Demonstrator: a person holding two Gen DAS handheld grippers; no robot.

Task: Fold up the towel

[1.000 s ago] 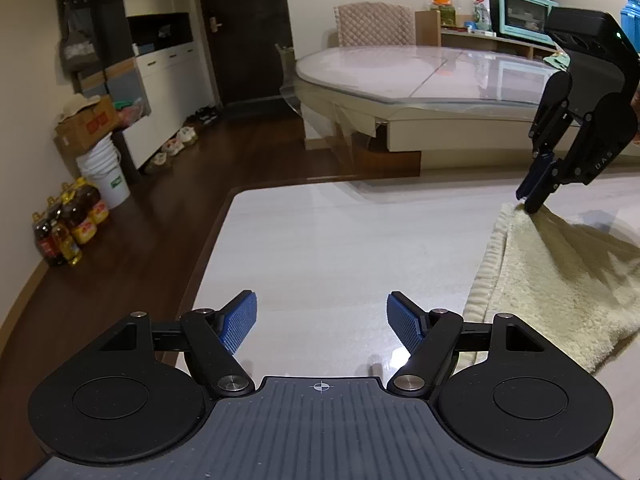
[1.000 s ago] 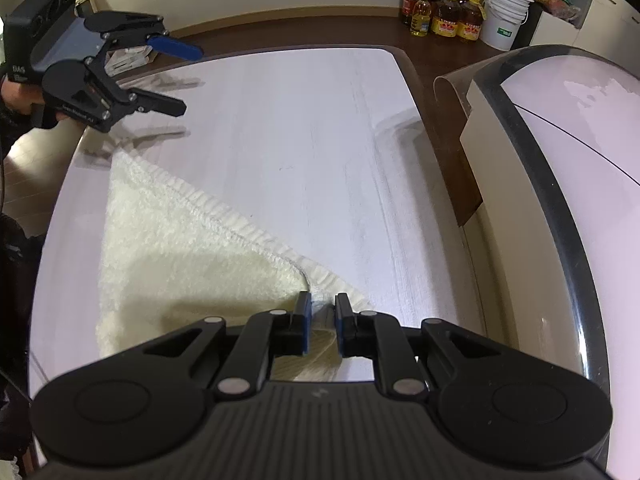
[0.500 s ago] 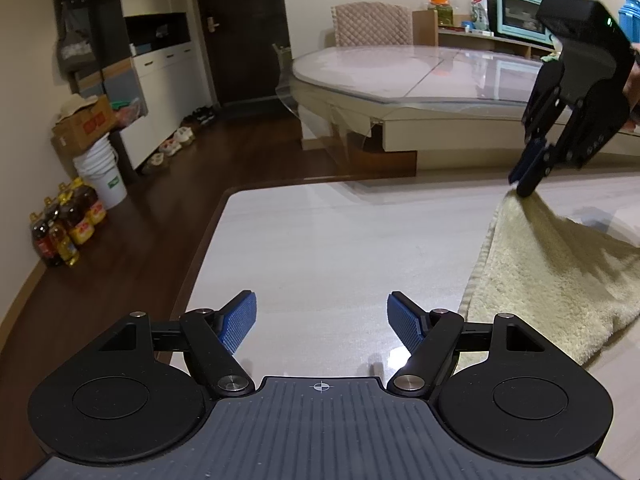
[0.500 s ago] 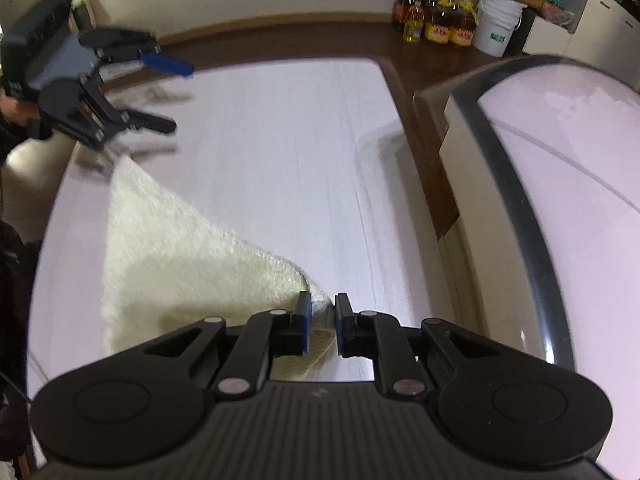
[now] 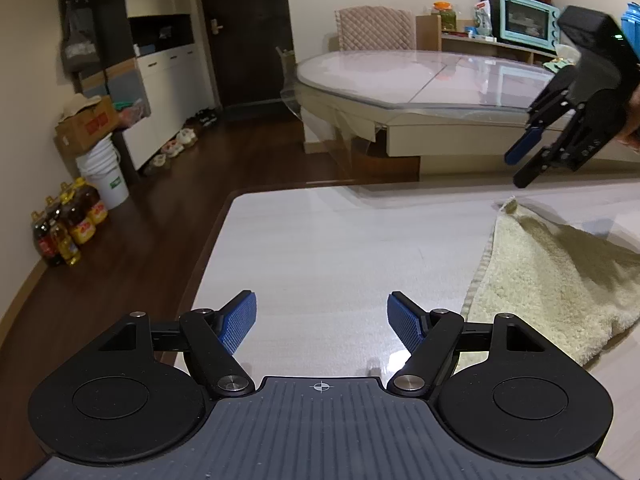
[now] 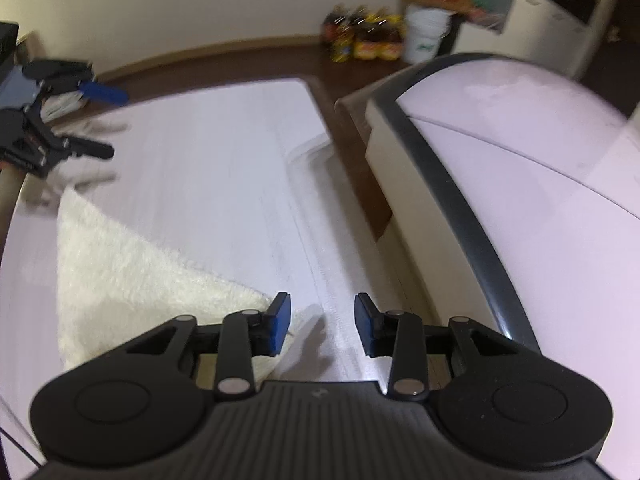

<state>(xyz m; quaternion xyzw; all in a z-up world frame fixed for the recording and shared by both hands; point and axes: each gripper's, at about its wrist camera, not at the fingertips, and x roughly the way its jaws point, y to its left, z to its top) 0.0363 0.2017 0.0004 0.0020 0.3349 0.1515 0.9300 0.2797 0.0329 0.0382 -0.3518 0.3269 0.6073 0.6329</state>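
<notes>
Towel texture: the towel [image 5: 560, 280] is showing a cream, fluffy pile with a ribbed hem running along its left edge, and one corner is standing up in a small peak.
Towel shape: it is lying folded on the diagonal, tapering to a point, with a soft bulge at its near edge.
Tong build: both tools are showing matte black linkage arms with round pivot discs, silver rivets and blue cross-hatched pads [image 5: 404, 322].
Surface: the towel is resting on a pale table [image 5: 320, 248] with a faint grain, a glossy sheen and a rounded corner.
Room: dark wood flooring is running past a round glass-topped table [image 5: 420, 76]; oil bottles [image 5: 68, 228], a white bucket [image 5: 106, 172] and a cardboard box [image 5: 86, 124] are standing by the wall, and a teal oven [image 5: 526, 22] is sitting on a shelf behind.
Left gripper [image 5: 321, 320]: it is hovering over bare table with its fingers spread wide, holding nothing, the towel hem lying just beside its right finger.
Right gripper [image 5: 520, 166]: it is hanging in the air just above the peaked corner, parted and clear of the cloth; in its own blurred view [image 6: 322, 328] the blue pads are standing apart, with the towel [image 6: 140, 276] reaching under its left finger.
</notes>
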